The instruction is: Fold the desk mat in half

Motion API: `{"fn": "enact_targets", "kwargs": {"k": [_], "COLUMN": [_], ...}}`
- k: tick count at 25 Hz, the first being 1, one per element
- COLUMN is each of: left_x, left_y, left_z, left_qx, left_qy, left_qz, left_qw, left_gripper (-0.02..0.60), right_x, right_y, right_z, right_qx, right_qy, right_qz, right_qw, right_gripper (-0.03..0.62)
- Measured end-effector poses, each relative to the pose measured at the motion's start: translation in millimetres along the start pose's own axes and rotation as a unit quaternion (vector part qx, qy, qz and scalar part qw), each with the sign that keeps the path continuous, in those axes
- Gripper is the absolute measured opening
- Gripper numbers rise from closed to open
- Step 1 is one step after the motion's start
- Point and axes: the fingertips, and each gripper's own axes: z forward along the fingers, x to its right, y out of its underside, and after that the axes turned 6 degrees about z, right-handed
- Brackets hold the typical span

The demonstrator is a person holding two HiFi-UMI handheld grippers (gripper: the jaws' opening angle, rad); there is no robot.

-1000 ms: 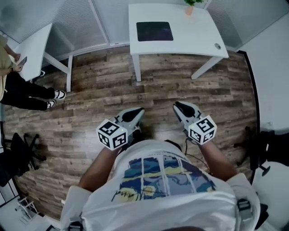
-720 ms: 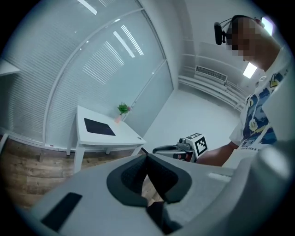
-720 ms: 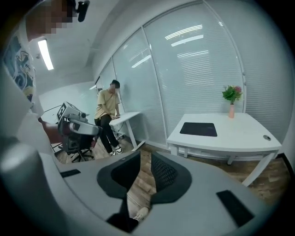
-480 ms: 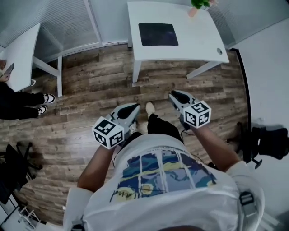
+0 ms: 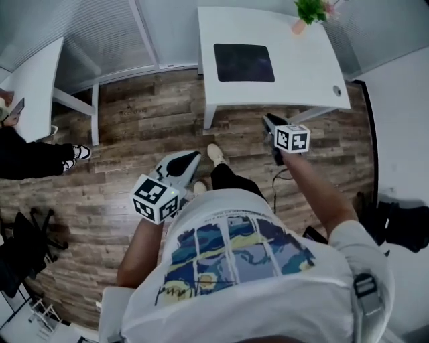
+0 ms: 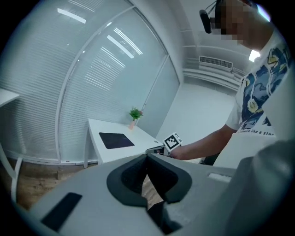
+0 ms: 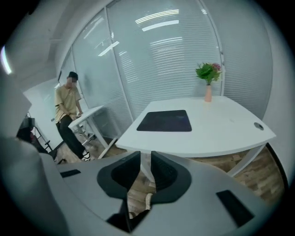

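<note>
Head view: a person in a printed T-shirt stands on a wood floor (image 5: 134, 127) before a white desk (image 5: 301, 74), a gripper in each hand. Where is the desk mat (image 5: 244, 62)? (Editor)

It lies flat and unfolded on the desk, a dark rectangle nearer the left edge than the right, about midway between the far and near edges. A potted plant (image 5: 310, 12) stands at the far right corner, well apart from it. (Photographer)

And the grippers? (Editor)

Neither touches the desk mat. The right gripper (image 5: 270, 122) is held out over the floor, just short of the desk's near edge. The left gripper (image 5: 188, 159) is further back, close to the person's body and beside a shoe (image 5: 216, 154). (Photographer)

The jaws? (Editor)

The right gripper view shows its jaws released, with a clear gap between them and only the floor and a desk leg (image 7: 145, 162) seen through it. The left gripper view shows its jaws clenched, tips meeting and gripping nothing. (Photographer)

Anyone else in shot? (Editor)

A second person (image 5: 33, 157) in dark trousers stands at the left of the frame, beside another white table (image 5: 33, 74) (Photographer)
</note>
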Motion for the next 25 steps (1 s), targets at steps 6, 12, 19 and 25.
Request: {"fn": "enact_targets", "kwargs": {"k": [6, 12, 19, 25], "left_x": [-40, -63, -82, -97], "left_y": [-27, -49, -63, -73], "left_z": [43, 81, 110, 126], "left_qx": [-0.019, -0.03, -0.045, -0.045], "left_qy": [-0.013, -0.024, -0.036, -0.042], "left_qz": [-0.01, -0.019, -0.024, -0.027], "left_qw": [0.9997, 0.9991, 0.9981, 0.9977], "left_gripper": [0.003, 0.003, 0.003, 0.003], "right_x": [98, 153, 183, 185], "right_y": [-55, -87, -95, -94], "right_z": [67, 114, 154, 163], "right_qx": [0.014, 0.008, -0.018, -0.034], "right_qy": [0.056, 0.088, 0.103, 0.117], "right_qz": [0.052, 0.042, 0.057, 0.036], "right_qw": [0.997, 0.995, 0.993, 0.992], "right_gripper": [0.09, 0.117, 0.147, 0.127]}}
